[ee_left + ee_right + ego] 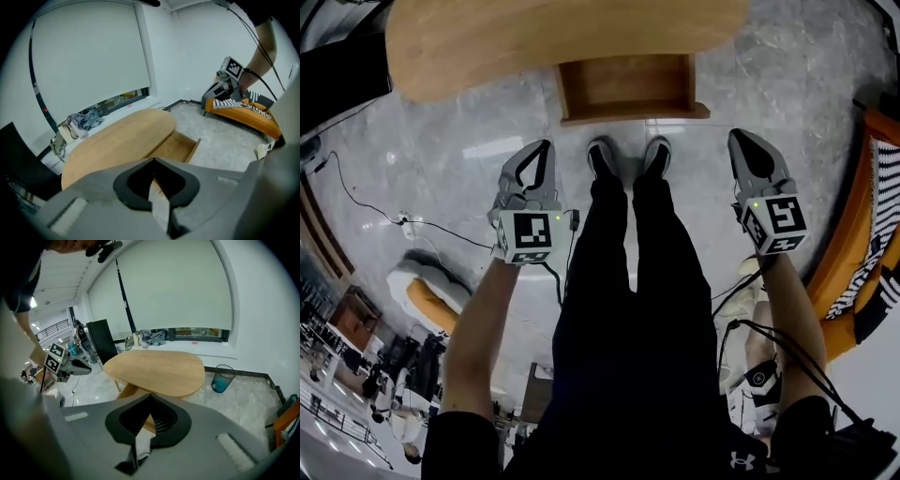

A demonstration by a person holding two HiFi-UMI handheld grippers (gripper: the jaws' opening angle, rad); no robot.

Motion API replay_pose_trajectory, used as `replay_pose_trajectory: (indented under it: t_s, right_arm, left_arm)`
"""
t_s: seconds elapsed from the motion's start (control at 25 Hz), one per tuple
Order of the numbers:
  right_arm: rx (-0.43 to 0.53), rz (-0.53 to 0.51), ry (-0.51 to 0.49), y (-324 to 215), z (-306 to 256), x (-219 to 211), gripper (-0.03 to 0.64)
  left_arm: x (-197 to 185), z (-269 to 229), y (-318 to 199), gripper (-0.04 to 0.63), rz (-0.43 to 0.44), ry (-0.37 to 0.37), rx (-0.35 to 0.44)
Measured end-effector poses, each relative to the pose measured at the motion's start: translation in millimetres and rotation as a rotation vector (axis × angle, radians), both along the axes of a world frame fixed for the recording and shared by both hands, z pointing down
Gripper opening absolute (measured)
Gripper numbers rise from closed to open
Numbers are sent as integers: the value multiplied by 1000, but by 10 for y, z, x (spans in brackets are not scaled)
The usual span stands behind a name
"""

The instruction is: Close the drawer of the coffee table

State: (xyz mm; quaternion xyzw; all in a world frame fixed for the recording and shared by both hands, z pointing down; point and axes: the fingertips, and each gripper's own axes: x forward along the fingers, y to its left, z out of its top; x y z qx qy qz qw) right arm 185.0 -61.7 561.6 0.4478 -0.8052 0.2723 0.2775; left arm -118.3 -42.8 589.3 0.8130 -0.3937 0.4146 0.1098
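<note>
A person is standing on the grey stone floor (787, 75), facing the oval wooden worktop (534, 37) of the coffee table. The drawer (628, 89) is sticking out from under the worktop's near edge, wide open, with its bare wooden bottom showing. Its front panel is lying just ahead of the person's two dark shoes (602, 155).

The left tool (546, 145) is hanging to the left of the legs and the right tool (738, 139) to the right of them. Both are pointing forward and down toward the drawer, and neither is touching it. Each one is sitting short of the drawer front, out to its own side.

In the left gripper view, the left tool (153, 160) is showing its jaws pressed together with nothing between them. The drawer (176, 146) is lying beyond the tips, at the right-hand edge of the worktop (117, 140). The right tool (225, 86) is also appearing there, in front of an orange lounge chair (243, 115).

In the right gripper view, the right tool (151, 394) is likewise showing its jaws closed tight and empty, aiming at the worktop (159, 369). A blue bin (219, 379) is standing on the floor past the worktop's right end.
</note>
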Motion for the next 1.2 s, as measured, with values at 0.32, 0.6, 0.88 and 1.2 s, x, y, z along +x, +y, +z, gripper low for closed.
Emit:
replay_pose_trajectory:
  t_s: [0.32, 0.6, 0.88, 1.2]
  right_arm:
    - [-16, -32, 41, 20, 801, 69, 2]
    - [-53, 44, 56, 80, 1438, 250, 3]
    - [-79, 78, 61, 154, 1996, 446, 3]
    - [-121, 21, 75, 371, 2459, 467, 153]
  left_arm:
    - [-116, 778, 76, 3, 20, -29, -36]
    - [-305, 1339, 101, 3, -64, -19, -97]
    - [-354, 1788, 207, 53, -93, -48, -120]
    - [-483, 2282, 347, 141, -124, -84, -182]
